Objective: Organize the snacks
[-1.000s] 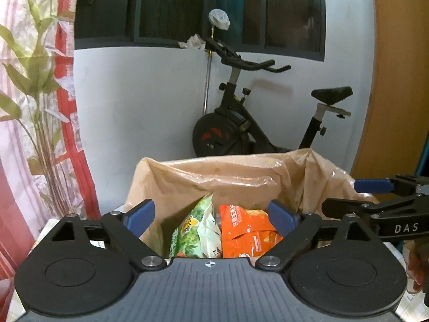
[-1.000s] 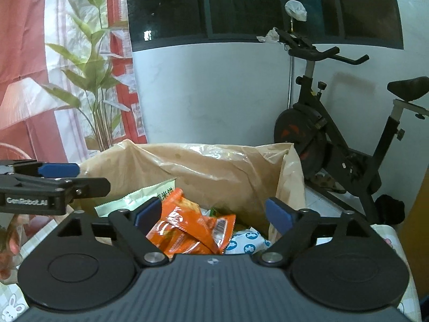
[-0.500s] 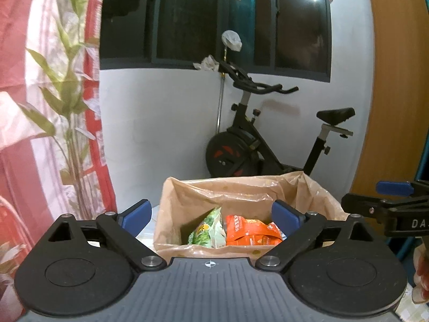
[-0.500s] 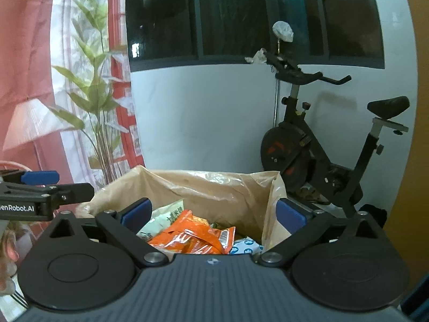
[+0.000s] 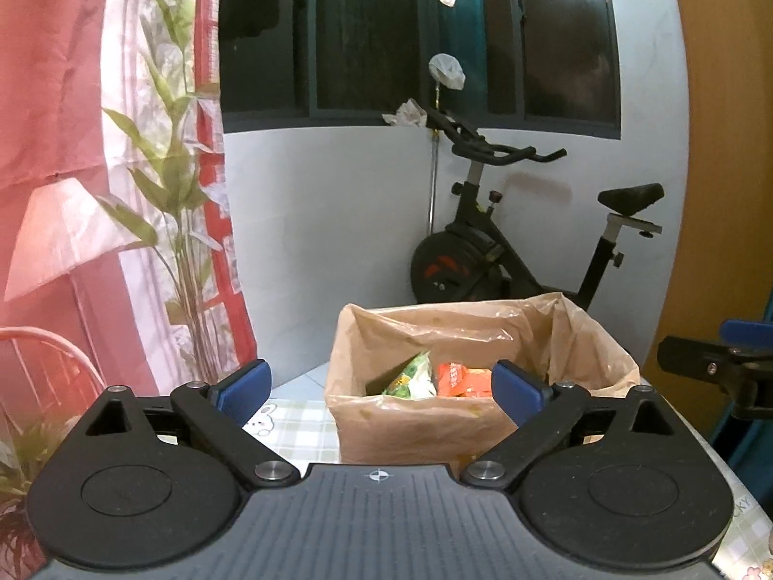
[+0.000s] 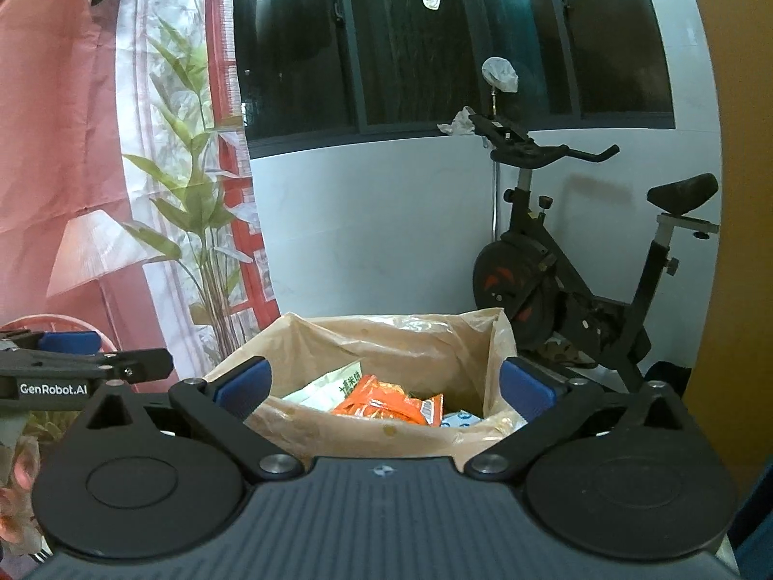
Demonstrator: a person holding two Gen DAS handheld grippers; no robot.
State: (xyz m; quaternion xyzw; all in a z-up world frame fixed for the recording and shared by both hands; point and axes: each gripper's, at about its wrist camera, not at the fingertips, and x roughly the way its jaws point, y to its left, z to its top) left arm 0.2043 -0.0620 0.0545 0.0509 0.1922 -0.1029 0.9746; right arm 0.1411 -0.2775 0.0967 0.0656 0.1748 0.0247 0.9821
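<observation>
Both grippers, the left gripper (image 5: 381,384) and the right gripper (image 6: 384,384), stood wide open and held nothing, near the bag (image 5: 415,427) on the table (image 5: 290,415). Snacks were already inside the bag: a green pack (image 5: 410,379), an orange pack (image 6: 386,401) and a blue-white pack (image 6: 461,419). The task looked almost done, because no snack lay outside in view. The bottom of the bag was hidden, and most of the table was cut off by the grippers.
</observation>
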